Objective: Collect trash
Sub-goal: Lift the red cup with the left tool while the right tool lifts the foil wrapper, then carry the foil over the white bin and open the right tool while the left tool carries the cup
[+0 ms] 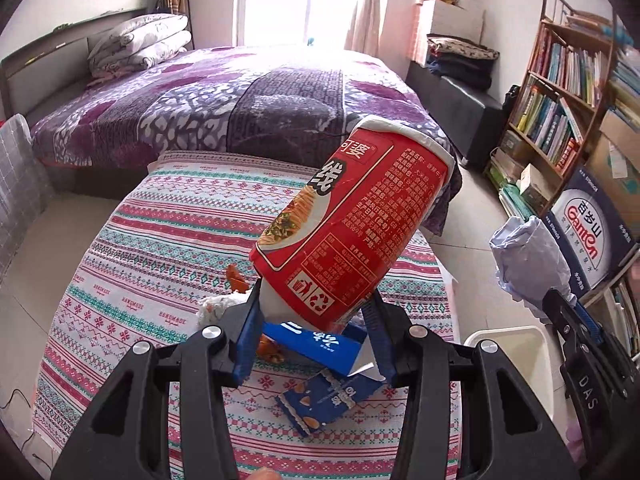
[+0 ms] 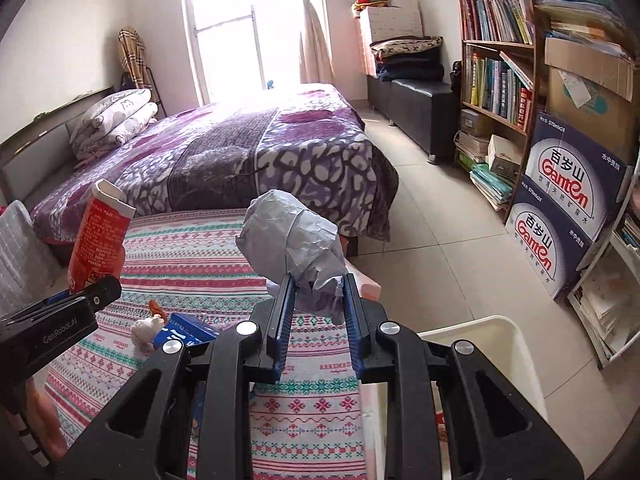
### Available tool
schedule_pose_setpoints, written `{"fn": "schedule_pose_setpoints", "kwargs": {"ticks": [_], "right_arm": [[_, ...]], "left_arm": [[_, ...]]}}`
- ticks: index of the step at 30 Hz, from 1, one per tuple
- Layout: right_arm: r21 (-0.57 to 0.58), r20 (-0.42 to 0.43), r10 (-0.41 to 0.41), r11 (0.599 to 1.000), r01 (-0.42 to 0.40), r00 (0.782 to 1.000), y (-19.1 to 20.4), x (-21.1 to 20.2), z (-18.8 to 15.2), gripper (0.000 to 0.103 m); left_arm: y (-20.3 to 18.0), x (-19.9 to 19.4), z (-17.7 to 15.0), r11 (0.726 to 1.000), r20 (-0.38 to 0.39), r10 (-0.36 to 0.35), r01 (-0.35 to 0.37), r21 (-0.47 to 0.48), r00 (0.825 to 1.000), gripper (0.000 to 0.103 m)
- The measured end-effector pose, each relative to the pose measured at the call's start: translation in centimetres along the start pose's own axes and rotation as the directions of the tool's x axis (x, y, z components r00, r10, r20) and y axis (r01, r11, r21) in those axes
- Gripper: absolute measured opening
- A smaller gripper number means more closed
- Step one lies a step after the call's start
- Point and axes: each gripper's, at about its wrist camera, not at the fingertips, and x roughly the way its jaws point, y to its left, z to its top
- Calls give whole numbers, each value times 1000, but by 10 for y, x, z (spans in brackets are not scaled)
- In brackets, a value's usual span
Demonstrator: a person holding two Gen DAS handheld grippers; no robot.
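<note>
My left gripper (image 1: 316, 312) is shut on a red instant-noodle cup (image 1: 352, 220), held tilted above the patterned tablecloth (image 1: 160, 248); the cup also shows in the right wrist view (image 2: 98, 240). My right gripper (image 2: 318, 296) is shut on a crumpled grey-blue paper ball (image 2: 296, 240), also seen in the left wrist view (image 1: 528, 260). On the cloth lie a blue carton (image 1: 316, 344), a blue snack wrapper (image 1: 324, 400), a white tissue wad (image 1: 216, 306) and orange scraps (image 1: 238, 276). A white bin (image 2: 496, 356) stands beside the table at the right.
A bed with a purple cover (image 2: 240, 152) lies behind the table. A bookshelf (image 2: 500, 60) and stacked water boxes (image 2: 560, 208) line the right wall. A dark bench (image 2: 416, 108) holds folded blankets. Tiled floor (image 2: 440, 240) lies between table and shelves.
</note>
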Motion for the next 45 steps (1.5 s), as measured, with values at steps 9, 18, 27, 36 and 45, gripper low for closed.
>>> {"fn": "schedule_pose_setpoints", "kwargs": {"ticks": [9, 18, 27, 36, 45], "right_arm": [[98, -59, -115, 988, 121, 992, -57, 5, -5, 23], [185, -102, -208, 957, 224, 973, -108, 2, -10, 26], [276, -119, -317, 900, 338, 941, -154, -9, -11, 62], [357, -126, -404, 834, 422, 906, -201, -27, -12, 78], [430, -170, -465, 758, 490, 869, -244, -38, -18, 89]], "left_arm": [[-51, 10, -5, 996, -23, -60, 61, 64, 998, 47], [-104, 17, -15, 983, -46, -112, 117, 138, 993, 47], [-152, 24, -29, 964, -94, -174, 189, 186, 980, 47], [-199, 29, -42, 941, -138, -225, 252, 226, 965, 47], [-238, 34, -57, 915, -187, -271, 313, 256, 944, 48]]}}
